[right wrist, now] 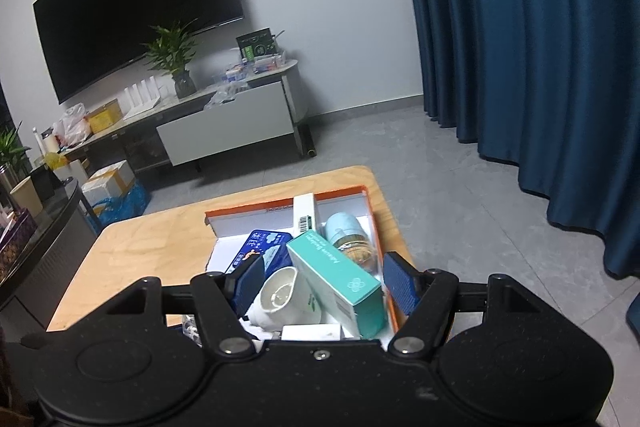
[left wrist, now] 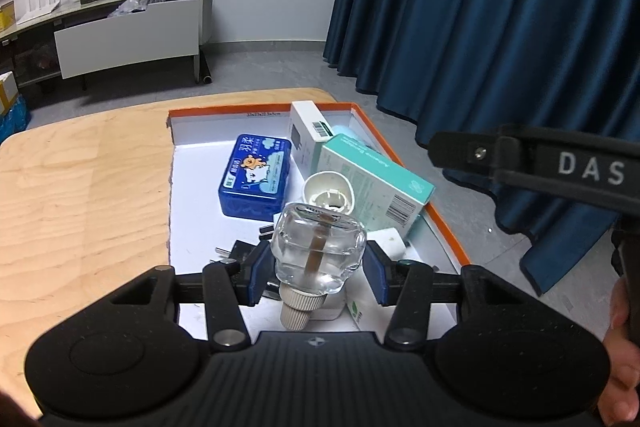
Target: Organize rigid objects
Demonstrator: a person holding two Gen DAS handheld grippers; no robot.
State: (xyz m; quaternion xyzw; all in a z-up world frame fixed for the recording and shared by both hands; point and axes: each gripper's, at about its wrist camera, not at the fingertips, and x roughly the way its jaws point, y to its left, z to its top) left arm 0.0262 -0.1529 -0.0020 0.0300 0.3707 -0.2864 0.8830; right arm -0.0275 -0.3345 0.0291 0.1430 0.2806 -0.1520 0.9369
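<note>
Left gripper (left wrist: 318, 267): clamped on glass bottle (left wrist: 318, 251), above orange tray (left wrist: 448, 227); right gripper (right wrist: 324, 281): jaws apart, holding nothing.

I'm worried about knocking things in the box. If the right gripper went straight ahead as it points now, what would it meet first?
Probably the teal carton, lying tilted between the right gripper's open jaws, with the white cup beside it; depth is unclear.

A: What was the counter (left wrist: 88, 187)?
B: Light wood, rounded corners, on a grey tile floor (right wrist: 440, 155).
A: What sat directly on it?
B: Only an orange-rimmed box lid (left wrist: 404, 155), white inside, at the right edge by the far corner. Left half was bare wood.
</note>
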